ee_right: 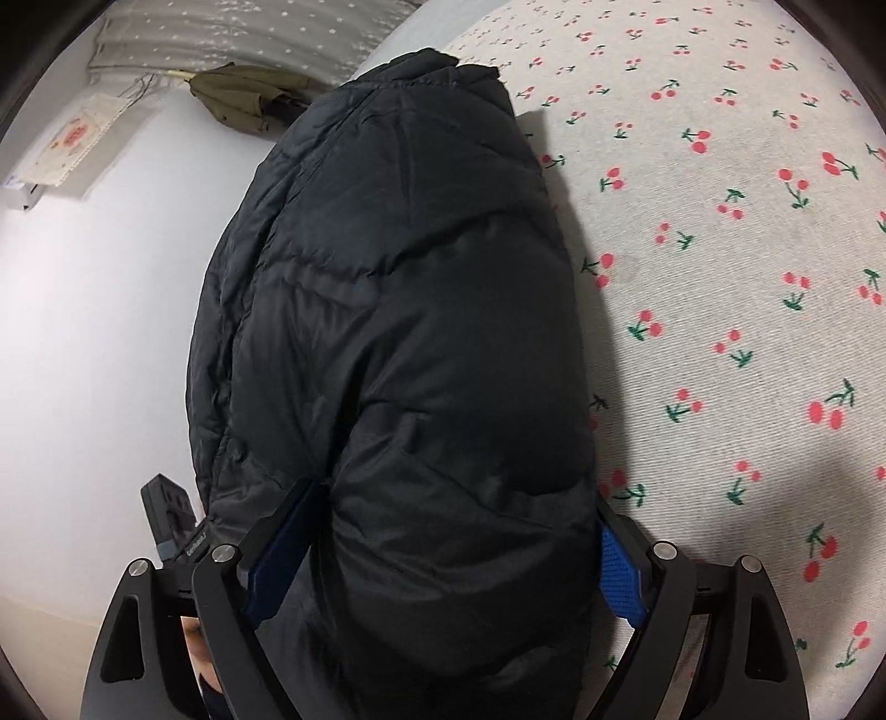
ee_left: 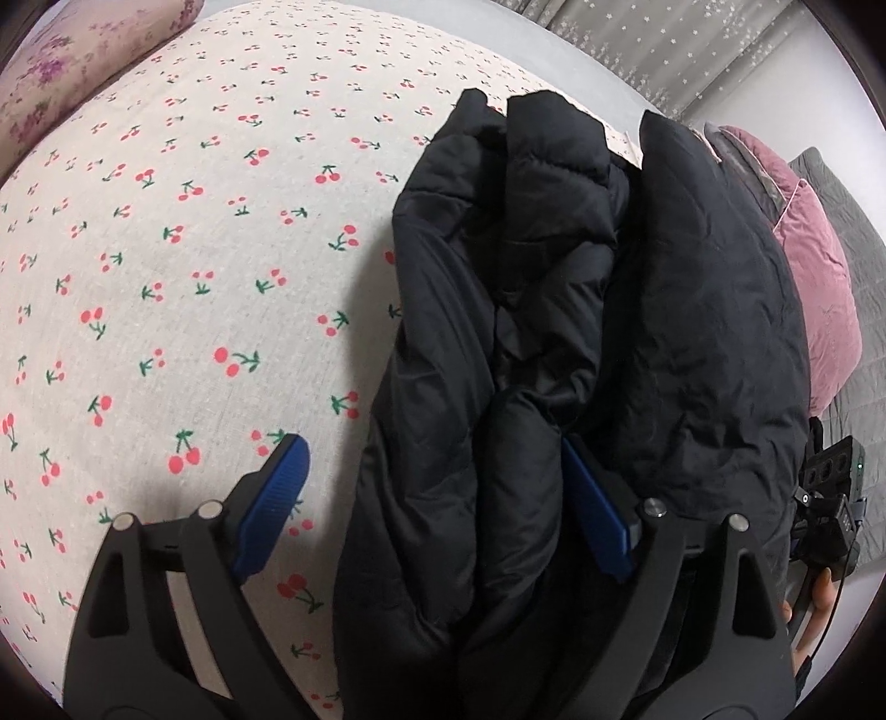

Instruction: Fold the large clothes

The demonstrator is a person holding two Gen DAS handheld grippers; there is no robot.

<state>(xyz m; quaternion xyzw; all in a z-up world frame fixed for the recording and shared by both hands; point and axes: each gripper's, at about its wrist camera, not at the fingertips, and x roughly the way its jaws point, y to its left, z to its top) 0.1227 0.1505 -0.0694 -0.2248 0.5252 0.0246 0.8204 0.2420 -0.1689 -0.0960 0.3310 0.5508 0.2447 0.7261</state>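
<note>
A black puffer jacket (ee_left: 581,332) lies bundled on a cherry-print bed sheet (ee_left: 166,249). My left gripper (ee_left: 437,498) is open wide; its blue fingers (ee_left: 277,493) straddle a thick fold of the jacket near its near end, the right finger pressed against the fabric. In the right wrist view the same jacket (ee_right: 415,332) fills the middle. My right gripper (ee_right: 454,548) is open wide around the jacket's puffy near end, with blue pads (ee_right: 620,576) against both sides. The other gripper's body shows at the left wrist view's right edge (ee_left: 830,498).
A floral pillow (ee_left: 83,61) lies at the far left, a pink pillow (ee_left: 819,288) and grey quilt at the right. A white wall (ee_right: 83,332) and star-print curtain (ee_right: 249,27) border the bed. An olive garment (ee_right: 238,94) hangs by the wall.
</note>
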